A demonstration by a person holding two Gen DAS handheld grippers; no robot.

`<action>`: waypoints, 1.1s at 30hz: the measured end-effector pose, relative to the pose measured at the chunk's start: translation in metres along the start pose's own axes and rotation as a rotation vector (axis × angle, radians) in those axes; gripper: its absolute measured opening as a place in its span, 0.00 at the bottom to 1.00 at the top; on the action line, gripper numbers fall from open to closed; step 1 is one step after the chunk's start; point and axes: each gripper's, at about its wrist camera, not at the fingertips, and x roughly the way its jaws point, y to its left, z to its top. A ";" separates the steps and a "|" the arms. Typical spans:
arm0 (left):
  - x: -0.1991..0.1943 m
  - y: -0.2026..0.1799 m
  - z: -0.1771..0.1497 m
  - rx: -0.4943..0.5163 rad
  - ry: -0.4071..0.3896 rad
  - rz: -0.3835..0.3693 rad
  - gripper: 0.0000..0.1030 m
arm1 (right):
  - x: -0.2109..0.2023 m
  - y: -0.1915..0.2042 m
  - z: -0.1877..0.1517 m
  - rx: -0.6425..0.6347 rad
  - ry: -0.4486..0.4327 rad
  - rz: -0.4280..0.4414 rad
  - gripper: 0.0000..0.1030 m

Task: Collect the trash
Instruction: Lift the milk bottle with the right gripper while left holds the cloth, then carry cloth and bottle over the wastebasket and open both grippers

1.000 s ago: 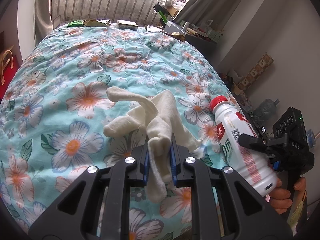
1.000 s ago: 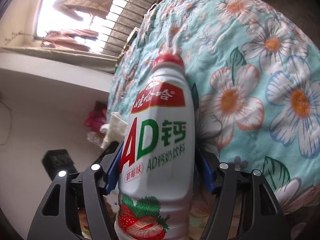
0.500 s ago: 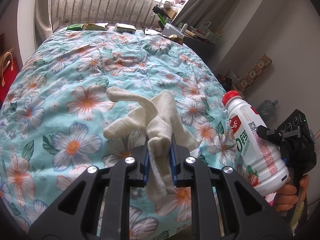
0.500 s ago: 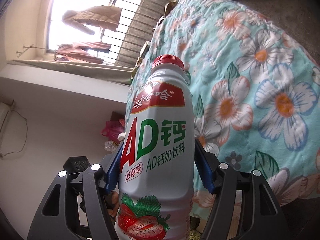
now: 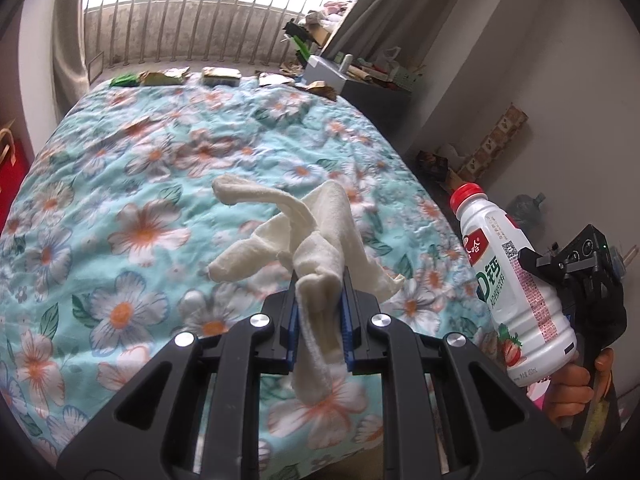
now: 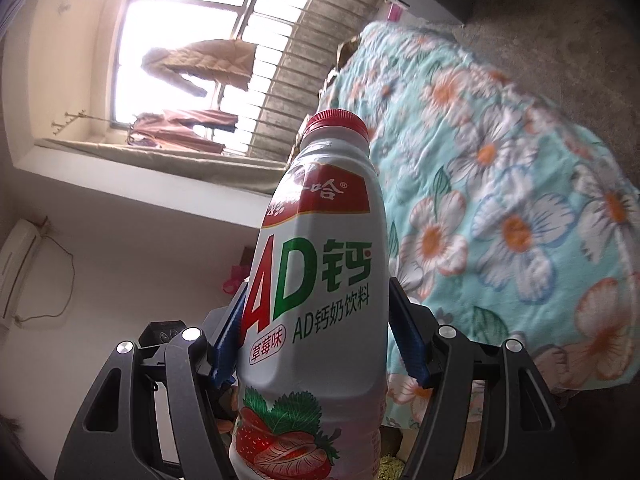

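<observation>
From the left wrist camera, the left gripper (image 5: 320, 300) is clenched on a crumpled cream cloth (image 5: 308, 240), its blue pads pinching the bunched middle so the loose ends stick up and flop forward. The grip looks chosen to keep the whole rag together in one pinch; it hangs lifted above the floral quilt (image 5: 140, 200) rather than lying on it. The cloth is soft, nubbly terry, thick where it folds. The quilt below is padded and stitched, turquoise with white and orange flowers. At the far edge of the bed, under the barred window, lies a row of flattened wrappers and packets (image 5: 180, 76), which I judge to be more trash not yet gathered. To the right, off the side of the bed, the right gripper (image 5: 540, 268) holds a plastic drink bottle (image 5: 516, 292) tilted, cap up, with a person's fingers (image 5: 572, 392) wrapped round the handle below.

From the right wrist camera, the right gripper (image 6: 316, 332) is grasping that bottle (image 6: 316, 280) across its wide waist, jaws spread far to fit it. The bottle is smooth, glossy white plastic, shouldered, with a ribbed red cap, printed label and strawberries near the base. Held by the body it should stay steady, though the slick wall could slip. The quilt (image 6: 500, 220) falls away on the right.
</observation>
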 end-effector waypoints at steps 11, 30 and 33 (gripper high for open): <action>0.001 -0.076 0.012 0.181 0.013 -0.105 0.14 | -0.083 -0.036 -0.001 0.062 -0.167 0.042 0.62; 0.210 -0.326 -0.030 0.584 0.468 -0.291 0.16 | -0.274 -0.227 -0.010 0.516 -0.663 -0.216 0.63; 0.248 -0.354 -0.040 0.615 0.537 -0.292 0.16 | -0.283 -0.260 0.000 0.585 -0.676 -0.208 0.63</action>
